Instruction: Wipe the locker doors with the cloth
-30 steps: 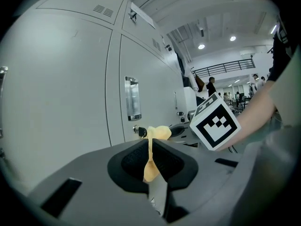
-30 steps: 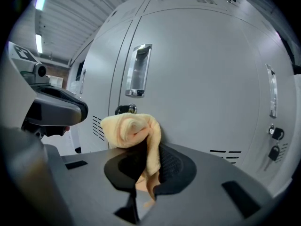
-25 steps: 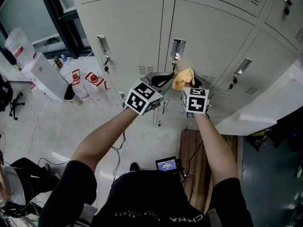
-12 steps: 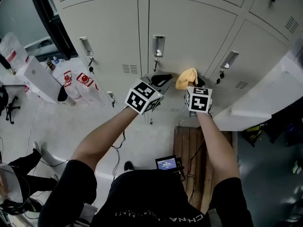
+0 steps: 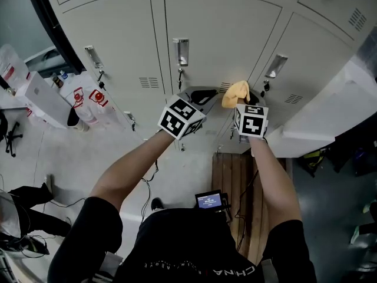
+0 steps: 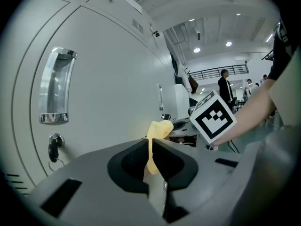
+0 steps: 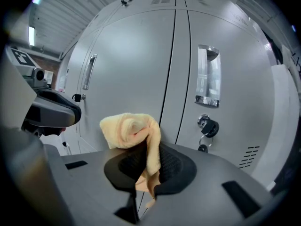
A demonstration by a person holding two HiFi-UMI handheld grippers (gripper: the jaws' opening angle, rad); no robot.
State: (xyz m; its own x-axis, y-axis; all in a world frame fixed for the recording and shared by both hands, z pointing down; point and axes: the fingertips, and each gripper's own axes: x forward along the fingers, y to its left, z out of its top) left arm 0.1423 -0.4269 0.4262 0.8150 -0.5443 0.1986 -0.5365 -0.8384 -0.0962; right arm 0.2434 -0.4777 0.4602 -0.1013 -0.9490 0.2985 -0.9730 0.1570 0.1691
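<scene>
Pale grey locker doors (image 5: 218,34) fill the top of the head view, each with a chrome handle (image 5: 181,52) and a keyed lock. A yellow cloth (image 5: 235,93) is bunched in my right gripper (image 5: 238,102), which is shut on it just off the door between two handles. In the right gripper view the cloth (image 7: 134,131) bulges above the jaws, with a handle (image 7: 208,81) and a key (image 7: 207,126) to its right. My left gripper (image 5: 206,95) is just left of the cloth, its jaws together with nothing in them. The cloth (image 6: 159,128) shows beyond them.
A white ledge (image 5: 330,119) juts out at the right. Wooden planks (image 5: 235,173) lie on the floor under the lockers. Printed bags (image 5: 88,99) and a white box (image 5: 38,93) stand at the left. A small screen (image 5: 209,200) hangs at the person's chest.
Both grippers and the cloth have shifted right along the lockers; the handles have slid left in the head view. The right gripper has kept its hold on the cloth.
</scene>
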